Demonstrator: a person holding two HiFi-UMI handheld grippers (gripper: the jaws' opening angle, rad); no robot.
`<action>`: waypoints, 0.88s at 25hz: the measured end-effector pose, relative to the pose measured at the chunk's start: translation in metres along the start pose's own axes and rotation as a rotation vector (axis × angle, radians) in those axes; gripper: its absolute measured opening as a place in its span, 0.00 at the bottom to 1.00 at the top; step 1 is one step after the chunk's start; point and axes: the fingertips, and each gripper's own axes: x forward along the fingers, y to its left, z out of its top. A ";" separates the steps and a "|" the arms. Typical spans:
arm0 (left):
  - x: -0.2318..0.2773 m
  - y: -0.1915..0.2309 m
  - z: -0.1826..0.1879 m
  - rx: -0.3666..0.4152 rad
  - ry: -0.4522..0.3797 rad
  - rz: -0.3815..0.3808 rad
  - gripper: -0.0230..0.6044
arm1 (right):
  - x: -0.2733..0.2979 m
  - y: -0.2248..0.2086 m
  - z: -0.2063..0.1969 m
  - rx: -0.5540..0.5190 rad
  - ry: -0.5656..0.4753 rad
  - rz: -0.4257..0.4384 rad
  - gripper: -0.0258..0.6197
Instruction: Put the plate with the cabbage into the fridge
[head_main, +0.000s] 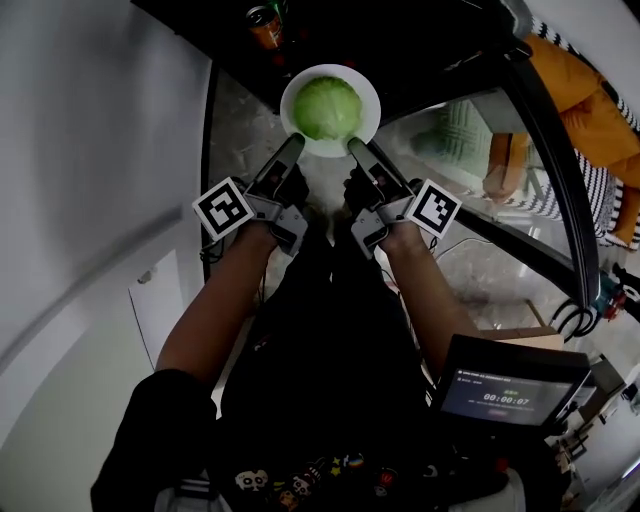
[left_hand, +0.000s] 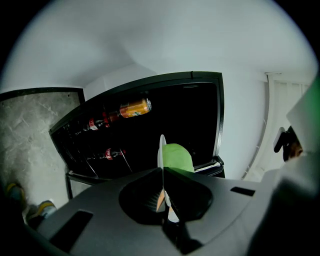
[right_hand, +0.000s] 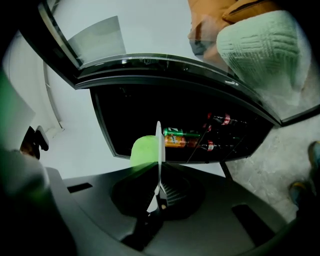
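Mia: What is the left gripper (head_main: 294, 142) doing?

Tom: Its two jaws are pressed tight on the edge of the plate (head_main: 326, 149). They pinch the near left side of the rim.

Mia: And the right gripper (head_main: 356, 148)?

Tom: The same. Its jaws are squeezed onto the near right side of the rim. So the two grippers hold the plate between them, one on each side, and they lean in toward each other.

Mia: What is on the plate?

Tom: The cabbage (head_main: 326, 108). It is round and light green and sits in the middle. The plate is white and looks flat and level, up in the air.

Mia: Where is the plate?

Tom: Right at the dark open front of the fridge (left_hand: 192, 117). I cannot tell if it is inside or just in front.

Mia: What is in the fridge?

Tom: An orange can (left_hand: 135, 107) lies on its side on a shelf. In the right gripper view a green can (right_hand: 181, 132) lies just above an orange one. There are dark bottles (left_hand: 96, 123) with red labels too.

Mia: Anything else near it?

Tom: The glass door (head_main: 555, 150) stands open on the right. Past the door there is a person in an orange top (head_main: 572, 70). The floor (head_main: 240, 120) below is grey with pale marks
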 end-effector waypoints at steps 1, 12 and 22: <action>-0.001 0.000 0.000 0.003 0.000 0.013 0.05 | -0.001 -0.001 -0.001 0.014 0.000 -0.003 0.07; 0.001 0.000 0.000 -0.014 -0.013 0.064 0.05 | -0.001 -0.004 0.002 0.043 -0.012 -0.035 0.07; 0.002 -0.007 0.001 -0.003 -0.018 0.048 0.05 | -0.001 0.003 0.001 0.042 -0.015 -0.040 0.07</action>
